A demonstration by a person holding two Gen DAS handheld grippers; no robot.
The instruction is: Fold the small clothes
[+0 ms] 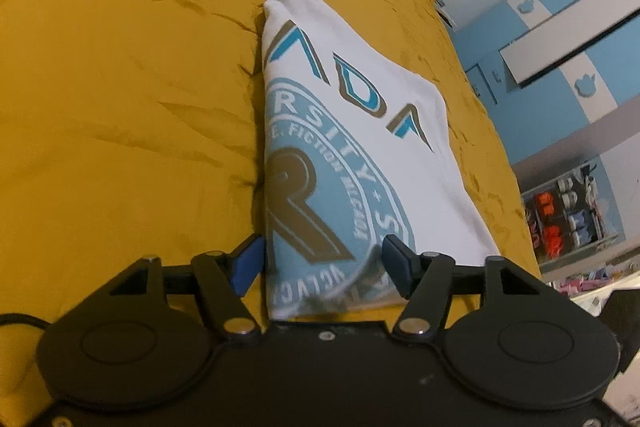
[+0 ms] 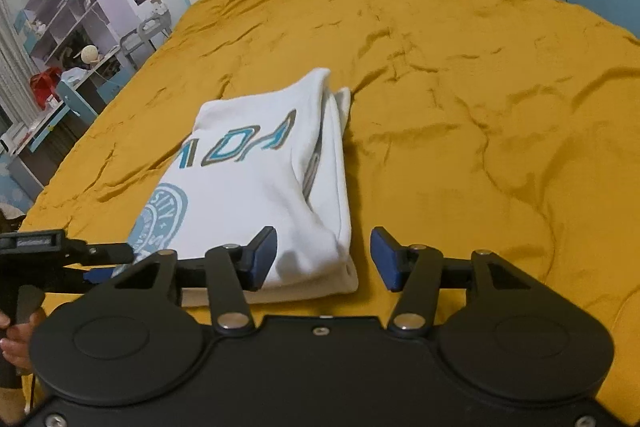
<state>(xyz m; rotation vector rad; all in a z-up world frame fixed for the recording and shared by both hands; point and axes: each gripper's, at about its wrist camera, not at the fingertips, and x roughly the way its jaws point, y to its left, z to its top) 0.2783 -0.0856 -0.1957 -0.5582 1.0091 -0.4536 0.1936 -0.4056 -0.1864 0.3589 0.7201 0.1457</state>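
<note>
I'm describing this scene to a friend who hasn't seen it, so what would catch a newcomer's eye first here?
The mustard-yellow bedspread fills nearly everything, rumpled across the whole bed. On it lies a folded white T-shirt with a light blue round crest and blue-and-brown lettering, its near edge lying between the open jaws of the left gripper and the right gripper. Behind, blue and white cupboards line the wall beside the bed.
</note>
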